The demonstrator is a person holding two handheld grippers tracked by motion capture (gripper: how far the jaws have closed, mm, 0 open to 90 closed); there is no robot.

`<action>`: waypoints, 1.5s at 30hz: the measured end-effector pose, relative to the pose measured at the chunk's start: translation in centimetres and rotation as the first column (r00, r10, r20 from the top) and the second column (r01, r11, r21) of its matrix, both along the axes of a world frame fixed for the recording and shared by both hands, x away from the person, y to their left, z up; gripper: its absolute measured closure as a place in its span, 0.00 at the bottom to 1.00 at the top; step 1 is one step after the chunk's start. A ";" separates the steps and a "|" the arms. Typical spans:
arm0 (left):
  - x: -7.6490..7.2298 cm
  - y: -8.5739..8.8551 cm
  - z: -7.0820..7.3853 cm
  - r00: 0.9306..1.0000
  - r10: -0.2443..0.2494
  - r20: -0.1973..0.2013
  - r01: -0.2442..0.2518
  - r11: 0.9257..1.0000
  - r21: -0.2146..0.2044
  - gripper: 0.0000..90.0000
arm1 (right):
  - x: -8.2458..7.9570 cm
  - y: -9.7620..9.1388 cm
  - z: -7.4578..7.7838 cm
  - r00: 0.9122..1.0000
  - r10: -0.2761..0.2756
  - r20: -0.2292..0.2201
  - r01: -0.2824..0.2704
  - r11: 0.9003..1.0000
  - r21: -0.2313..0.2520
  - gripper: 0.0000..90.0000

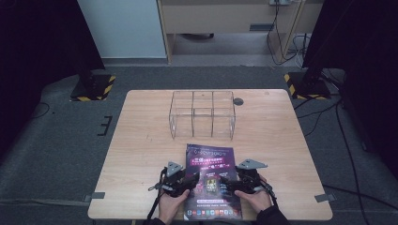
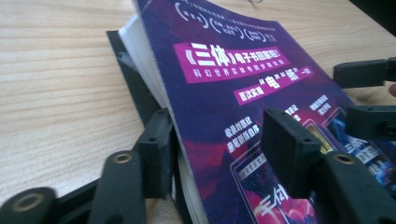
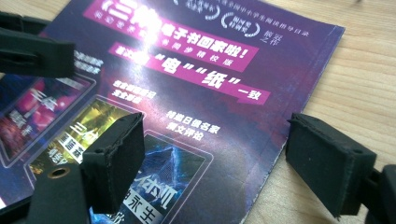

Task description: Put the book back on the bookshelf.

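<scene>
left tool (image 2: 212, 140) jaws apart, straddling the raised spine edge of the thick purple softcover book (image 2: 224, 79); right tool (image 3: 229, 163) jaws apart across its opposite edge, likely to lift it off the wooden bench (image 1: 141, 140).

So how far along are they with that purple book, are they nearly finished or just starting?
Early, by the look of it. Nothing looks done: the clear divided box stands apart, its visible compartments looking bare. In hand: the left gripper straddles the raised edge of the purple book, jaws not yet closed, while the right gripper hangs open over its other edge. Gripping and moving it are left, perhaps to the box.
</scene>
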State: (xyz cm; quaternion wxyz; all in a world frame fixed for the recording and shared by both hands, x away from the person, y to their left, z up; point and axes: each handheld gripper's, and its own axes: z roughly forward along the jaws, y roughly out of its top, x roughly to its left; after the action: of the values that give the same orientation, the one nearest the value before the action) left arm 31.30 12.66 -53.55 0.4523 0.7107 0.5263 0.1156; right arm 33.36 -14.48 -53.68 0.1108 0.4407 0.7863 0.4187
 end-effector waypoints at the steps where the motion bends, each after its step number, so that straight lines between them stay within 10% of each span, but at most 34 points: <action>1: 0.0 0.1 0.1 1.000 -0.004 0.001 0.004 1.000 -0.006 0.53 | 0.0 0.0 0.0 1.000 0.001 0.000 -0.001 1.000 -0.001 0.22; 9: -0.7 -0.2 1.4 0.997 -0.064 0.053 0.071 0.988 -0.136 0.57 | 0.0 0.0 0.0 1.000 0.002 0.000 -0.002 1.000 -0.001 0.22; 22: 0.4 -1.3 -0.1 0.996 -0.077 -0.039 0.075 0.996 -0.054 0.43 | 0.0 -0.2 0.0 1.000 0.011 0.000 -0.011 1.000 -0.004 0.23; 45: -0.7 -0.9 2.1 0.999 -0.049 -0.009 0.049 0.998 -0.047 0.83 | 0.1 -0.2 0.0 1.000 0.009 0.003 -0.009 1.000 0.003 0.25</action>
State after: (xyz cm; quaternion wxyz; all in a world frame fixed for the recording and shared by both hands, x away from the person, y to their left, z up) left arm 30.61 11.75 -51.41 0.4688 0.7132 0.5135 0.0886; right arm 33.46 -14.70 -53.68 0.1096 0.4368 0.7874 0.4209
